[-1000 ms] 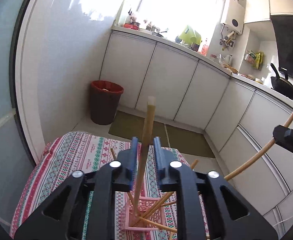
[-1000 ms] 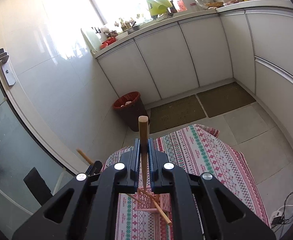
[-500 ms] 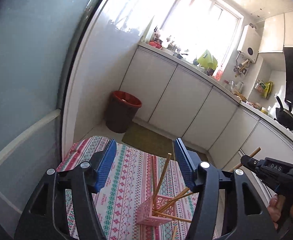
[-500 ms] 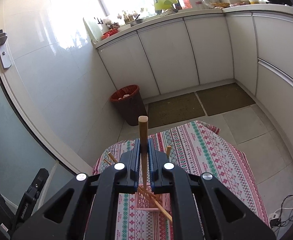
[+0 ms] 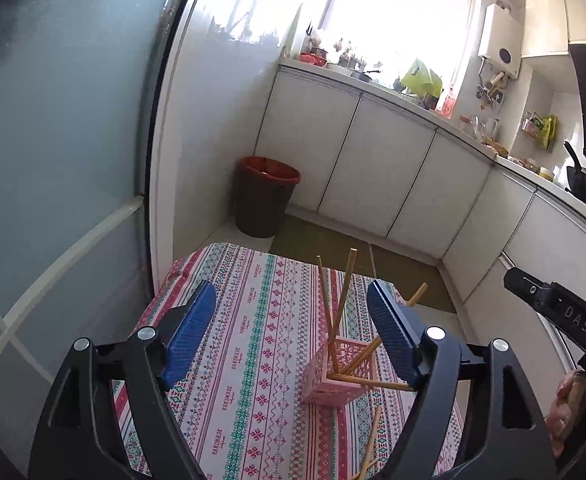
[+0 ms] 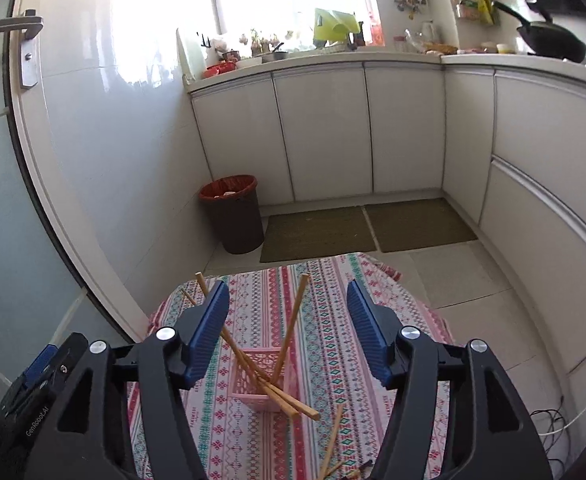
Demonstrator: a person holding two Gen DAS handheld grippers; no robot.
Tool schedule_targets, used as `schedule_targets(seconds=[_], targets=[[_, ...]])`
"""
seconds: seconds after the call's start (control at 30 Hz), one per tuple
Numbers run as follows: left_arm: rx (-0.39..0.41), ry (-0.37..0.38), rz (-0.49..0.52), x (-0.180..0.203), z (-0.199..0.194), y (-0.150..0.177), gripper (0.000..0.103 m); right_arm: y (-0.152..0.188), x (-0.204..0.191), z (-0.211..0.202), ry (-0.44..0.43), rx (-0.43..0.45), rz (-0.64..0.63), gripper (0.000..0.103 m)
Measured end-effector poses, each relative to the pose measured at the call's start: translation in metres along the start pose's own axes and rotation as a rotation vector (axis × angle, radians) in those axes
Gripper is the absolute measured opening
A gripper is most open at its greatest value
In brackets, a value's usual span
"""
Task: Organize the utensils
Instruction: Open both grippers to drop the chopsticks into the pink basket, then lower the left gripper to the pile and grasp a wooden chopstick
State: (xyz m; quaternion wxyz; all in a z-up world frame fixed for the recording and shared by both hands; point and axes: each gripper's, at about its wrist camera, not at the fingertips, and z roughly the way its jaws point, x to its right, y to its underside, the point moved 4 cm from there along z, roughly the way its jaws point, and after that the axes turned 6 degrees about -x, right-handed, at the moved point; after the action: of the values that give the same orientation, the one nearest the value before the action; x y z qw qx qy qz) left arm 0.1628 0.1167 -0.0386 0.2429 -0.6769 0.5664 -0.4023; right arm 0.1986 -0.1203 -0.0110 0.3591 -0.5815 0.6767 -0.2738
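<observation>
A pink lattice basket (image 5: 327,380) (image 6: 253,380) stands on the table with the patterned cloth (image 5: 249,320). Several wooden chopsticks (image 5: 335,320) (image 6: 291,324) lean in it at different angles. Loose chopsticks (image 5: 373,438) (image 6: 333,436) lie on the cloth in front of the basket. My left gripper (image 5: 293,320) hangs above and left of the basket, its jaws opening with nothing between the pads. My right gripper (image 6: 289,320) is over the basket, jaws opening, and its blue pads touch no chopstick. The right gripper's body (image 5: 553,312) and a hand (image 5: 569,412) show at the left view's right edge.
A red-rimmed bin (image 5: 265,196) (image 6: 233,212) stands on the floor beyond the table. White cabinets (image 6: 321,132) run along the back and right, with green mats (image 6: 365,232) in front. A glass door (image 5: 53,160) is close on the left.
Both grippers went from shut on an upright chopstick to wide open. Those chopsticks now lean in the basket. The left gripper drew back and to the left.
</observation>
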Motion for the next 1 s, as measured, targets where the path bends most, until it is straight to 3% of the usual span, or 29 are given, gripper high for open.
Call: schedule_targets(seconds=[0.07, 0.23, 0.53, 0.6, 0.9, 0.97, 1.0], targets=[[-0.013, -0.007, 0.011, 0.005, -0.003, 0.005, 0.082, 0.005, 0.007, -0.010, 0.026, 0.013, -0.002, 0.076], [-0.040, -0.024, 0.038, 0.016, -0.009, 0.019, 0.092, 0.022, 0.024, -0.021, 0.094, -0.013, -0.007, 0.090], [-0.152, -0.050, 0.122, 0.033, -0.004, 0.053, 0.096, 0.064, 0.047, -0.029, 0.180, -0.061, -0.065, 0.096], [-0.213, -0.051, 0.143, 0.036, 0.004, 0.064, 0.096, 0.079, 0.062, -0.028, 0.182, -0.099, -0.043, 0.096], [-0.675, -0.017, 0.190, 0.028, 0.066, 0.157, 0.096, 0.169, 0.164, 0.002, 0.228, -0.336, 0.223, 0.096], [-0.774, 0.027, 0.191, 0.029, 0.070, 0.190, 0.091, 0.187, 0.180, 0.010, 0.231, -0.376, 0.260, 0.096], [-0.811, 0.051, 0.214, 0.033, 0.071, 0.205, 0.082, 0.194, 0.186, 0.013, 0.229, -0.392, 0.276, 0.096]])
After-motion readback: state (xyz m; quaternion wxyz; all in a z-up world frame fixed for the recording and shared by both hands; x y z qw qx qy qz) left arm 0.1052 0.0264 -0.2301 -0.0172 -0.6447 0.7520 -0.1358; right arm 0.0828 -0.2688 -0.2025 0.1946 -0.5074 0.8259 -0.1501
